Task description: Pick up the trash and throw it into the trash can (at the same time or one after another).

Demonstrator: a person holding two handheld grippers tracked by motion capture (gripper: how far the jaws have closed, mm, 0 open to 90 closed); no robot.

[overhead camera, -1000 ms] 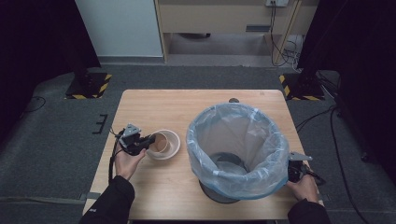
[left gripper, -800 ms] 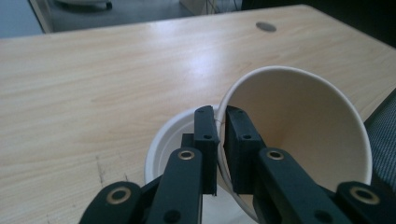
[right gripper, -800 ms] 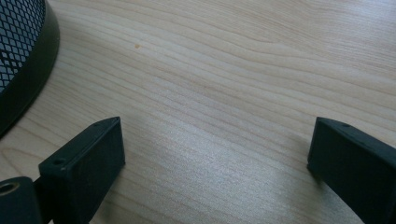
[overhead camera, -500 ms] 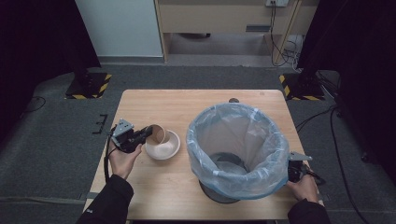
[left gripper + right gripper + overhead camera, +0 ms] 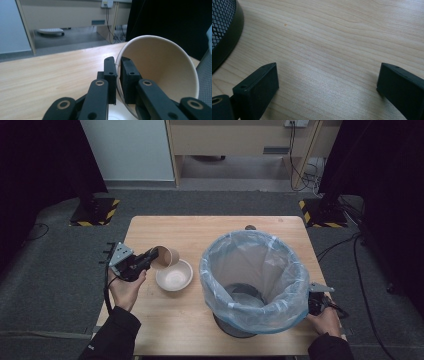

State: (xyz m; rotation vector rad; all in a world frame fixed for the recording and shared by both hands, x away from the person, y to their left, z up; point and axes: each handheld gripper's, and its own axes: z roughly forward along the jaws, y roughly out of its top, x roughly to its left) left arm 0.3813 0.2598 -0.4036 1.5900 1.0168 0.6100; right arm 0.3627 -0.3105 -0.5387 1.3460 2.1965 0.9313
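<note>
High view: left gripper (image 5: 150,257) holds the paper cup (image 5: 165,256) tipped above the white bowl (image 5: 174,275), left of the lined bin (image 5: 254,276) on the surface (image 5: 210,232); lift step judged underway. Left gripper view: jaws clamped on the cup's rim, so next it likely needs carrying over the bin. Right gripper view: right gripper (image 5: 328,82) gapes wide, empty, beside the bin's base.

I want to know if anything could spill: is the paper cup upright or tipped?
Tipped. The brown paper cup lies sideways, its rim pinched by the left gripper, above the white bowl; its inside looks empty.
</note>
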